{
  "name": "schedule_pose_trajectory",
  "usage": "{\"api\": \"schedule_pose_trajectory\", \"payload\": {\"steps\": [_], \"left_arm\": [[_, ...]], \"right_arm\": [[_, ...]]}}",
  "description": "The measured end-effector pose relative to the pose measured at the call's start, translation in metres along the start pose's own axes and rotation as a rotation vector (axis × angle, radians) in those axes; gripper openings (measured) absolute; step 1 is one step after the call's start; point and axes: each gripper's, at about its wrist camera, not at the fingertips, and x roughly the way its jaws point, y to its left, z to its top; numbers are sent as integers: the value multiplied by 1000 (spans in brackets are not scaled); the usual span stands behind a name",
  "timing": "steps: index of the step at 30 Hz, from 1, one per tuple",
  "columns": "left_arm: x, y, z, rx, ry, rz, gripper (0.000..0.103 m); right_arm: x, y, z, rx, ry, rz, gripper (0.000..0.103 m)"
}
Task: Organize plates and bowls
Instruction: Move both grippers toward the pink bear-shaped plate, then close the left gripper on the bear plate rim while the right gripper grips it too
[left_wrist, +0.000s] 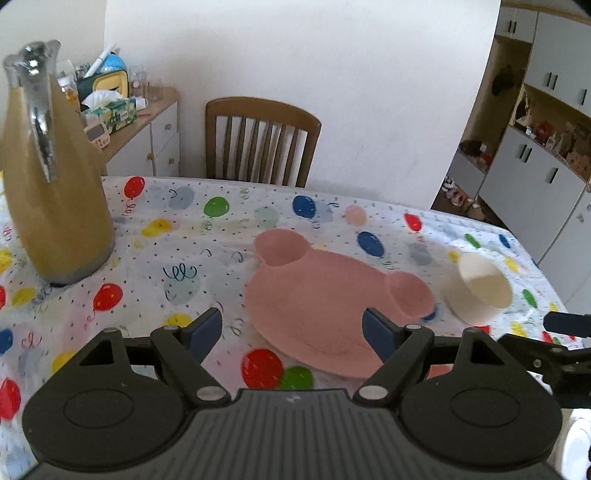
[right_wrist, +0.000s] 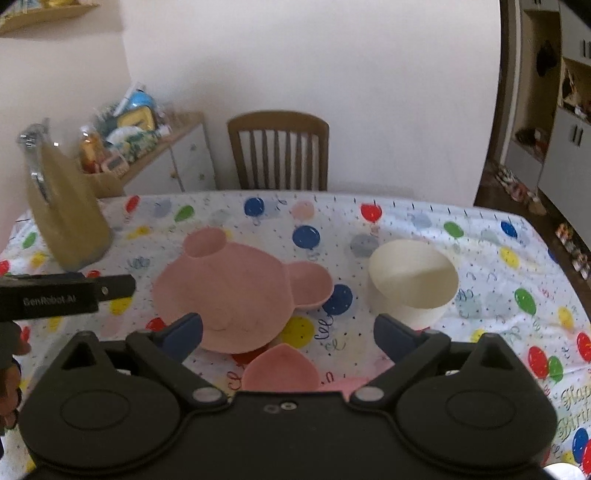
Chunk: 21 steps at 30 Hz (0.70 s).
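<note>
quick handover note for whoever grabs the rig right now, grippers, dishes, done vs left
Left gripper: open, empty, over the near edge of the pink bear plate.
Right gripper: open, empty, between the bear plate and the cream bowl.
Dishes: the bear plate sits mid-table; the cream bowl lies tilted to its right, apart from it; a small pink dish sits nearest the right gripper.
Done: nothing stacked yet.
Left: gather the plate, bowl and small dish together, clear of the tan jug.

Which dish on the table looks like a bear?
The big pink bear-shaped plate with two round ears; the cream round bowl beside it is plain.
</note>
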Motion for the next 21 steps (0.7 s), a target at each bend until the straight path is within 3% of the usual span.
{"api": "schedule_pose_trajectory", "payload": {"steps": [15, 21], "left_arm": [[82, 39, 20, -37, 68, 8, 83], [105, 41, 22, -53, 97, -3, 82]], "right_arm": [[74, 3, 11, 108, 159, -8, 74], [97, 0, 13, 138, 199, 2, 53]]}}
